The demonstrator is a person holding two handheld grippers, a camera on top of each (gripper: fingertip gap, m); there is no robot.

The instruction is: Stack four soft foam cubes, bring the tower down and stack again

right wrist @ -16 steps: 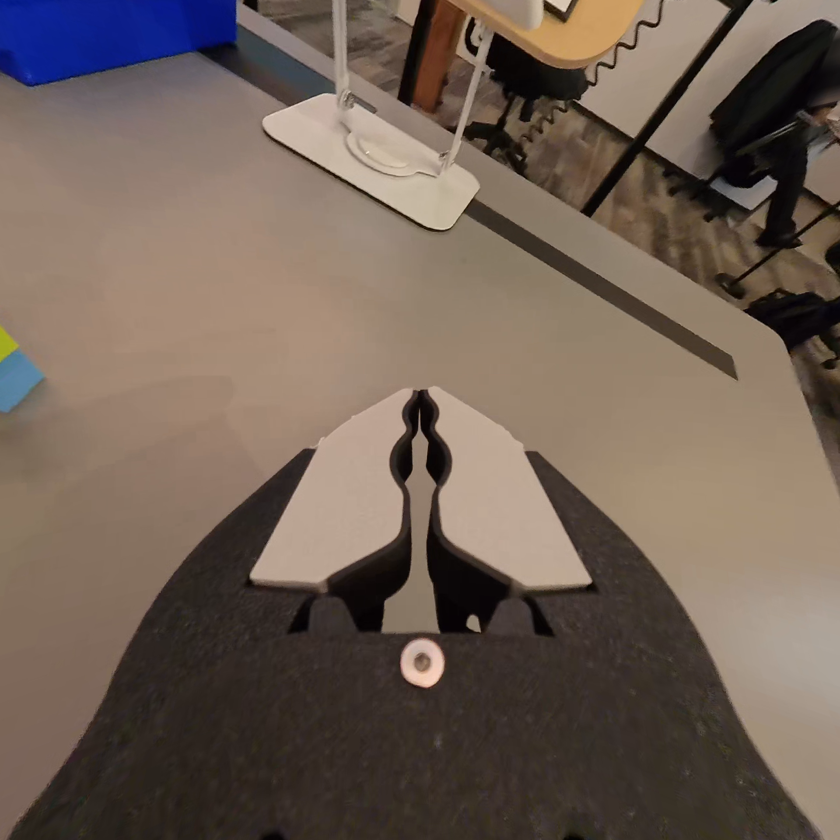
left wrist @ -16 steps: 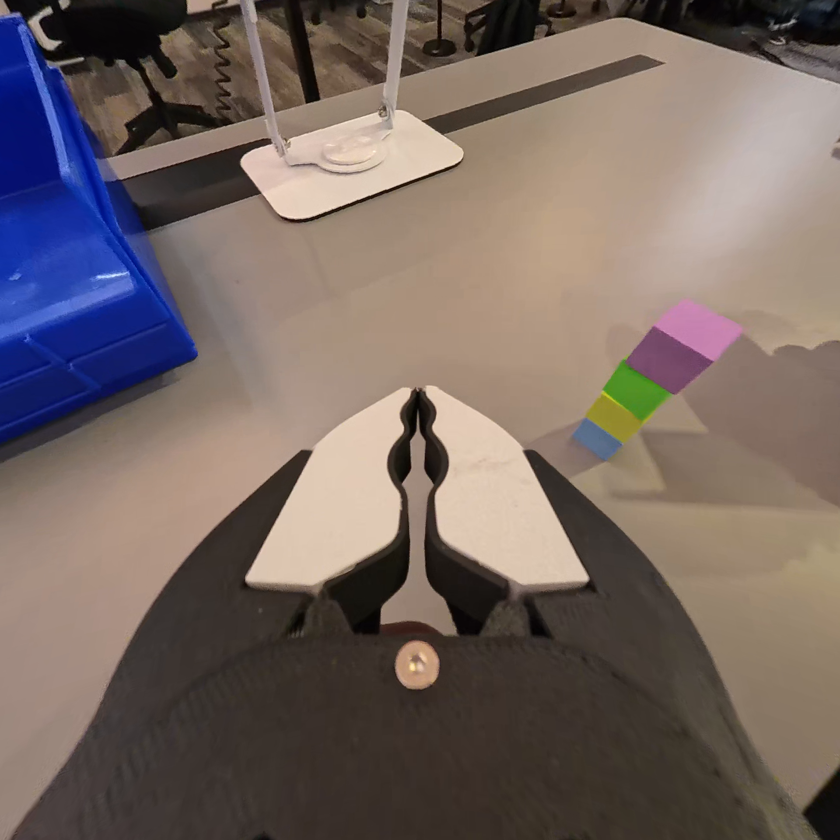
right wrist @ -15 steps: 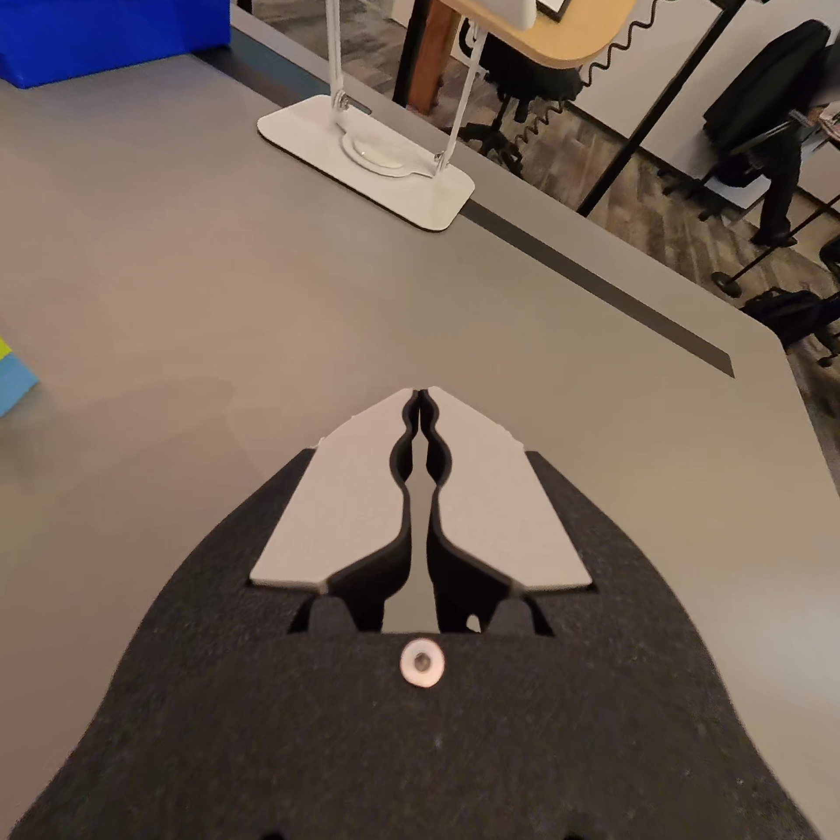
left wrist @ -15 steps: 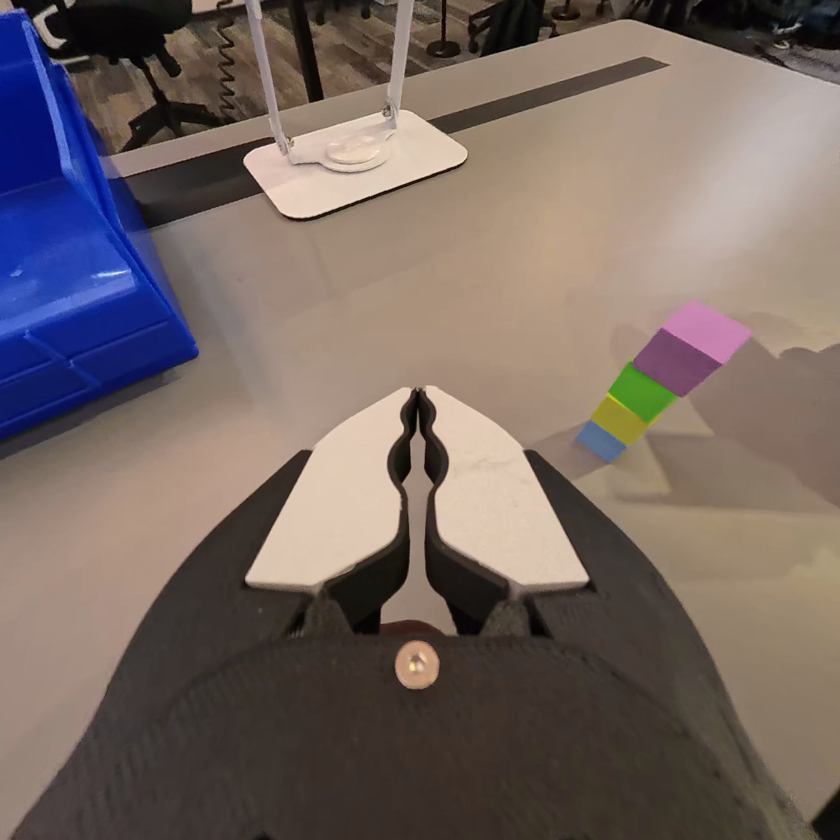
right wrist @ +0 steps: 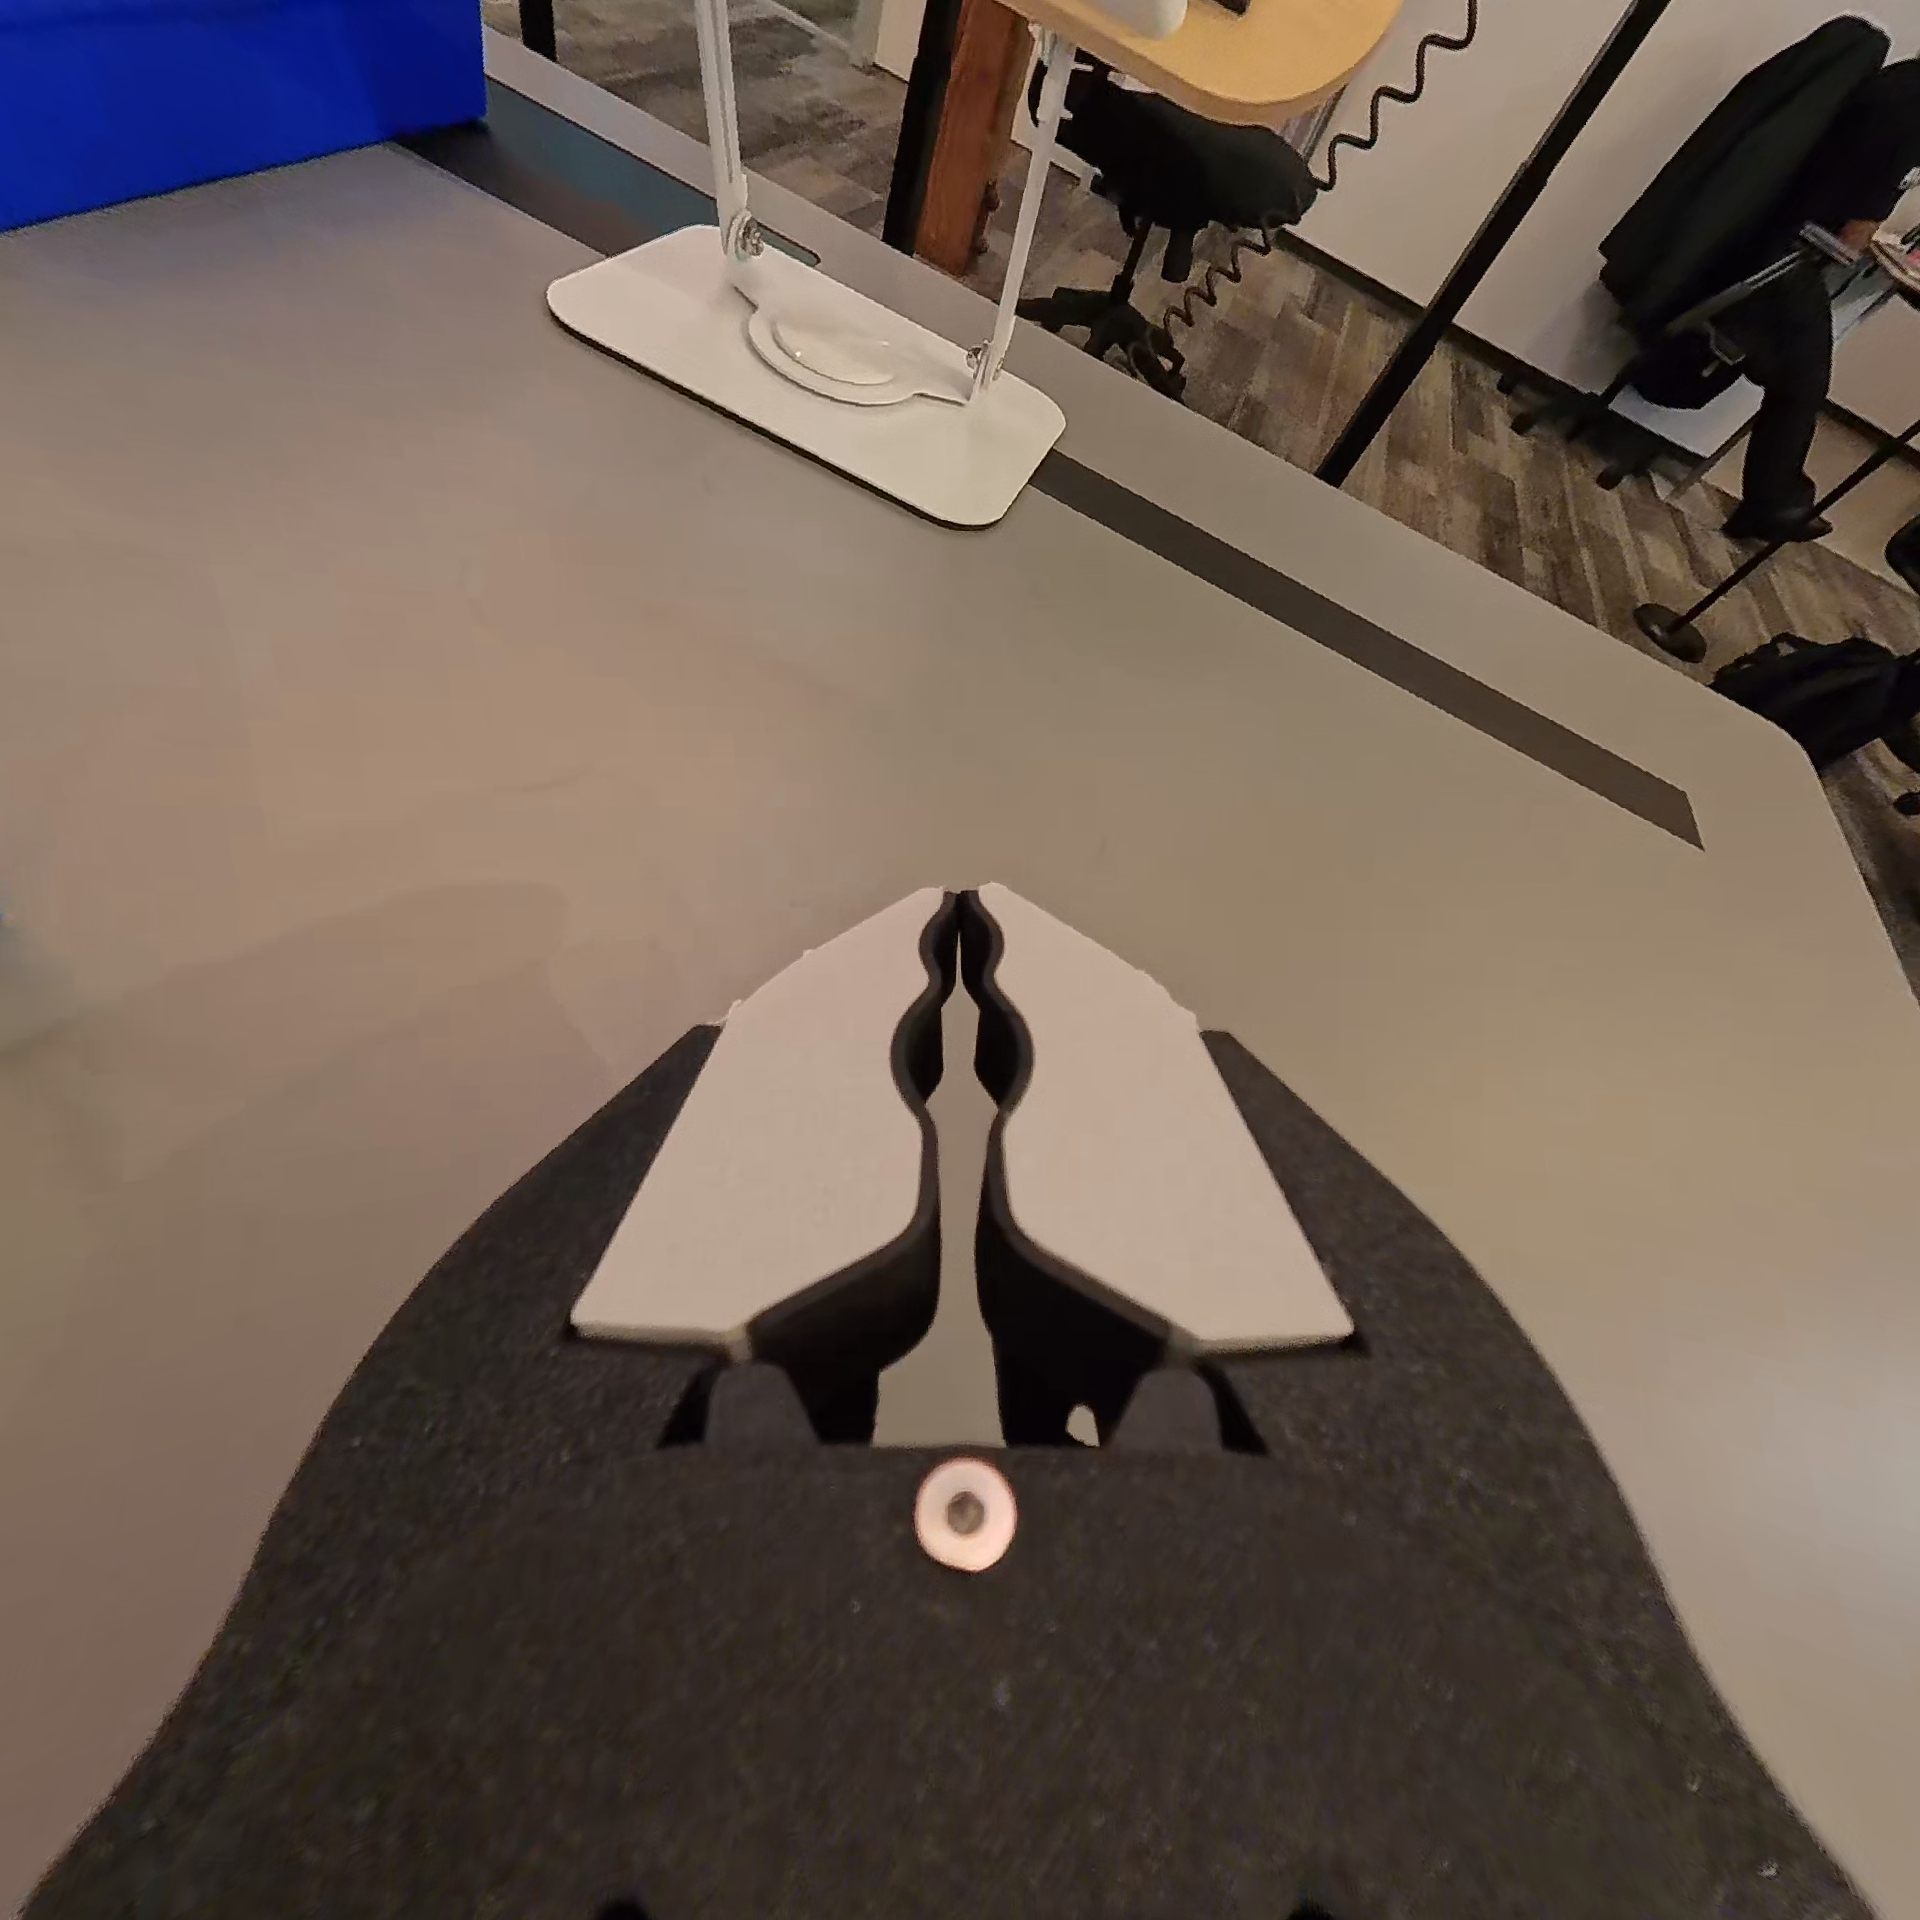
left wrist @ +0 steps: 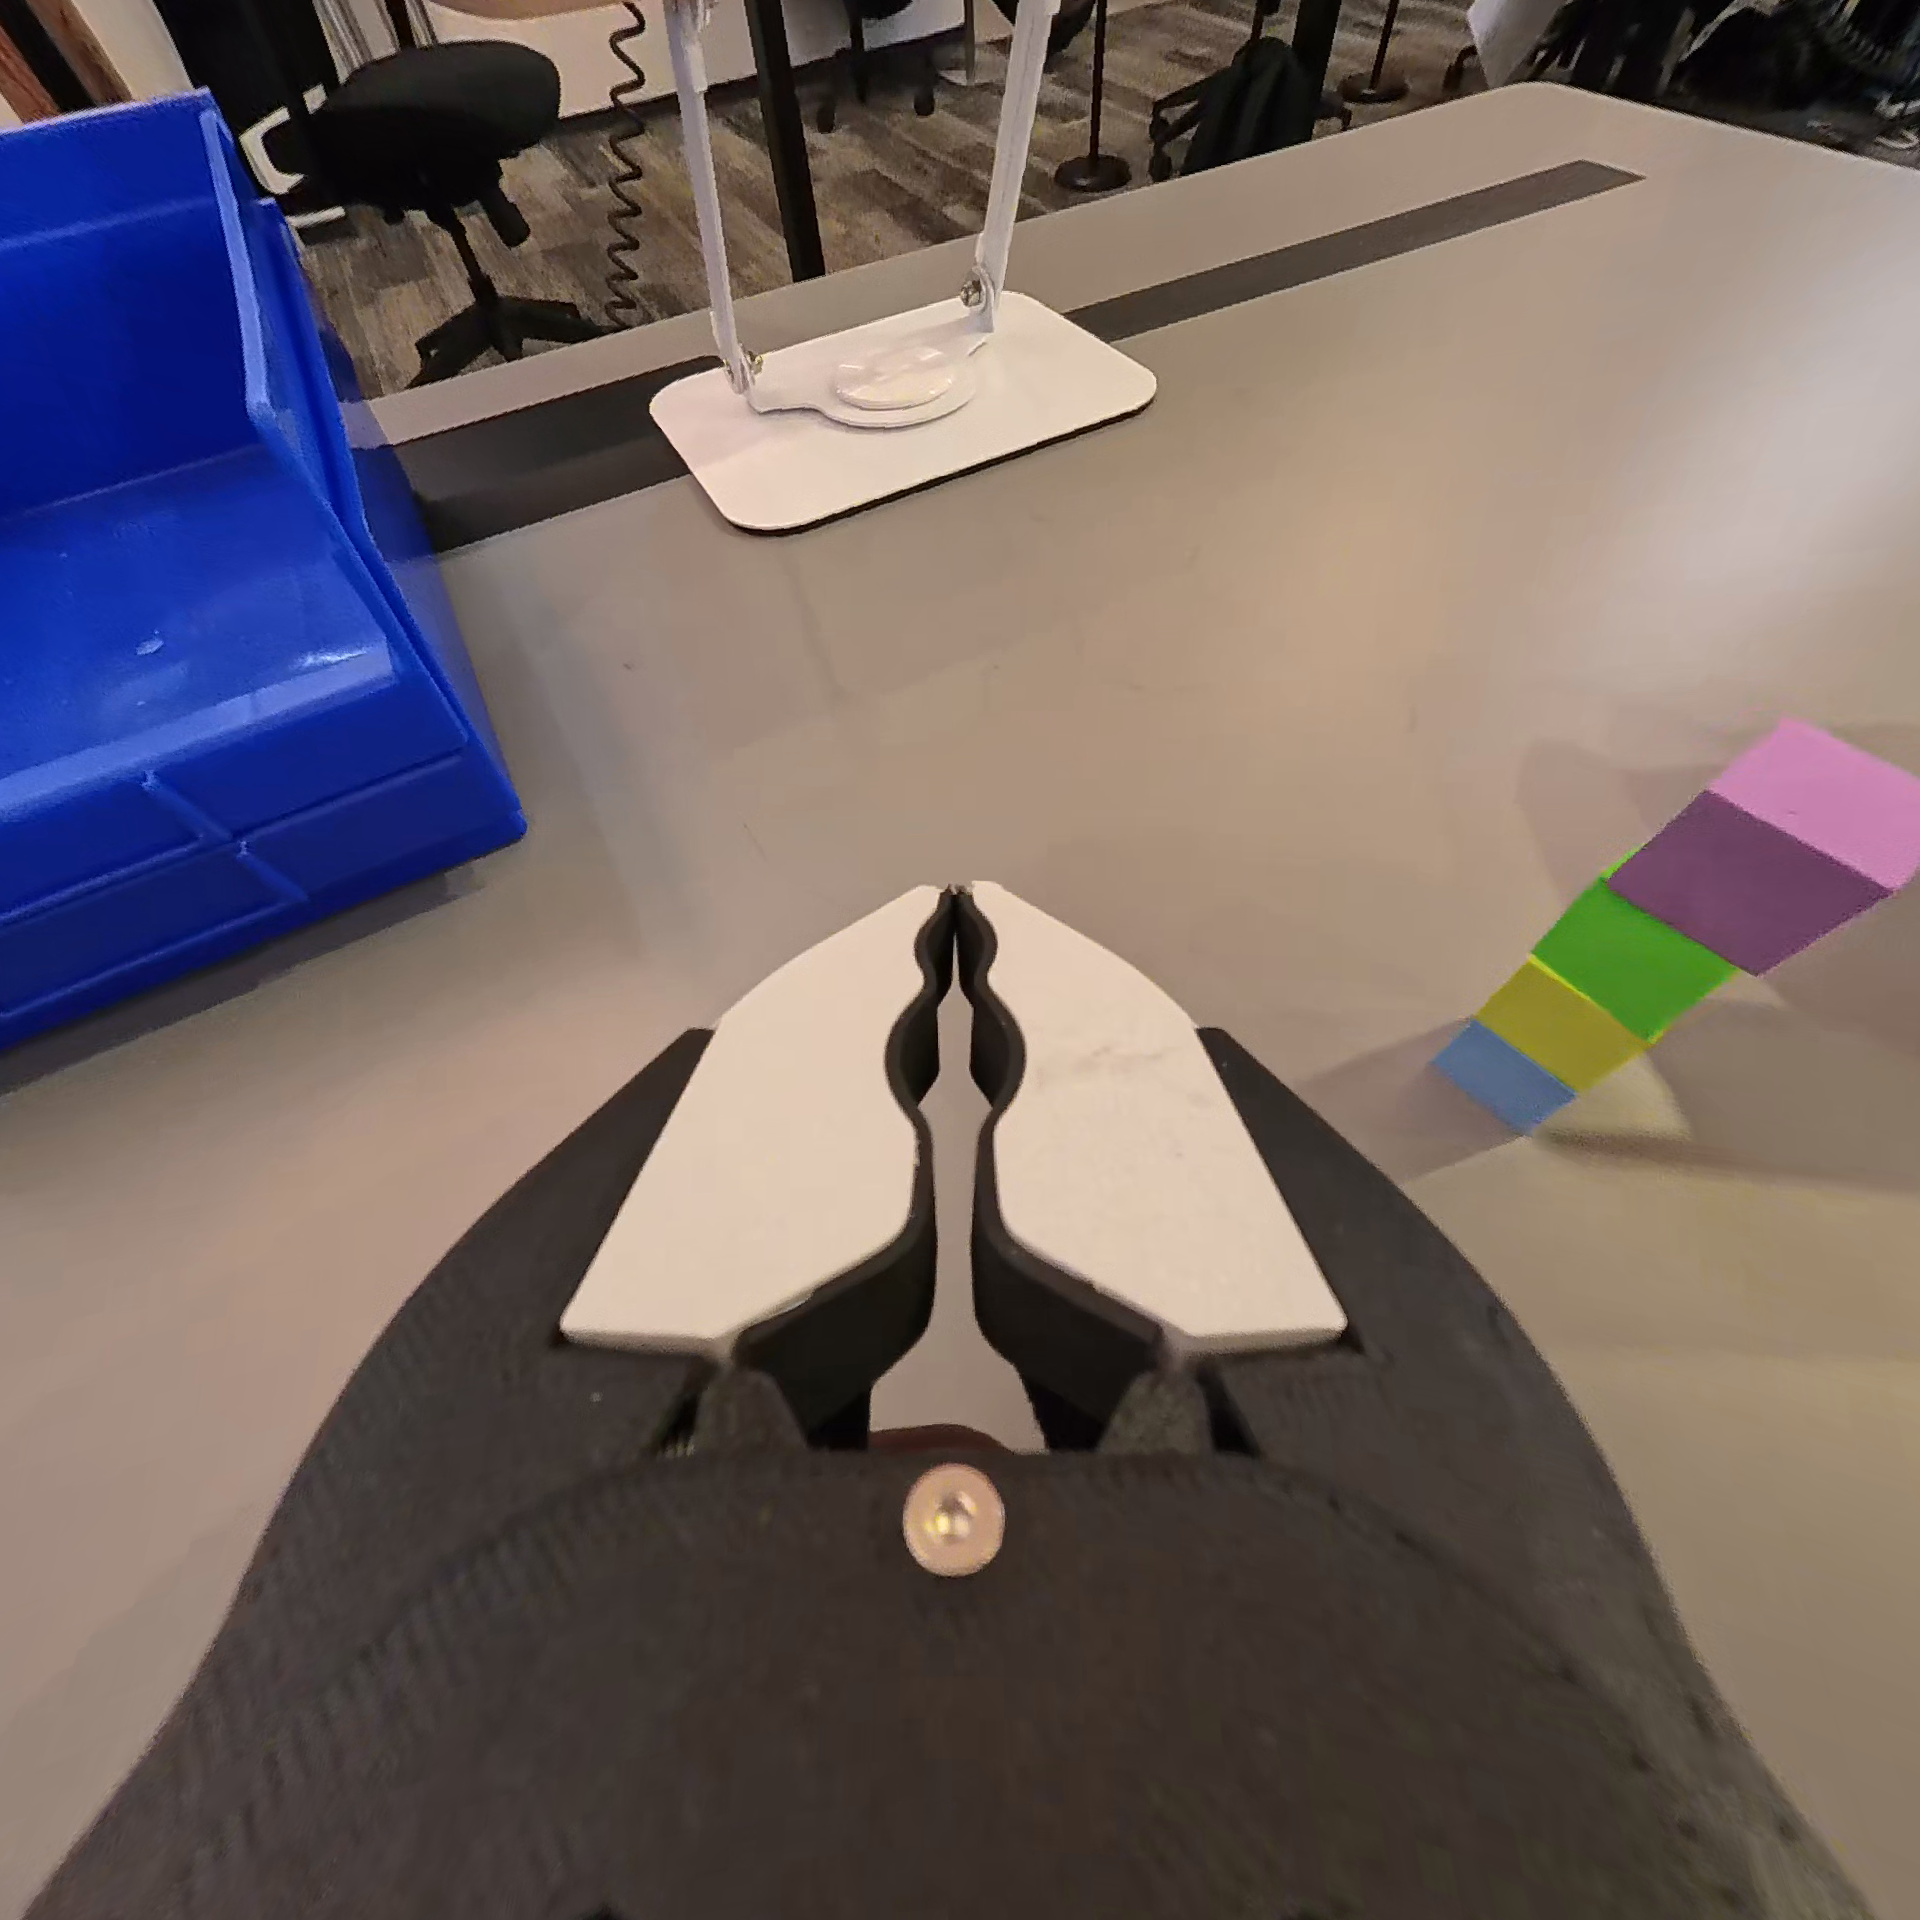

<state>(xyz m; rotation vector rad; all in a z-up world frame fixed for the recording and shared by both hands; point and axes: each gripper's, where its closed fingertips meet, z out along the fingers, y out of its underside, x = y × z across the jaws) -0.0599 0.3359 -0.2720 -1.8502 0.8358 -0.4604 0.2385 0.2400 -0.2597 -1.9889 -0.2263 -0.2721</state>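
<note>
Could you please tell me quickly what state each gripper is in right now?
Left gripper: closed, holding nothing.
Right gripper: closed, holding nothing.

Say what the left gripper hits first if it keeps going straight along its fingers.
Probably bare table, then the white lamp base at the far edge. The left gripper is shut; the cube tower sits off right.

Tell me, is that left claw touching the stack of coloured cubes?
Apart. The left wrist view shows the left gripper shut on nothing, with bare grey table between it and the cube tower.
</note>
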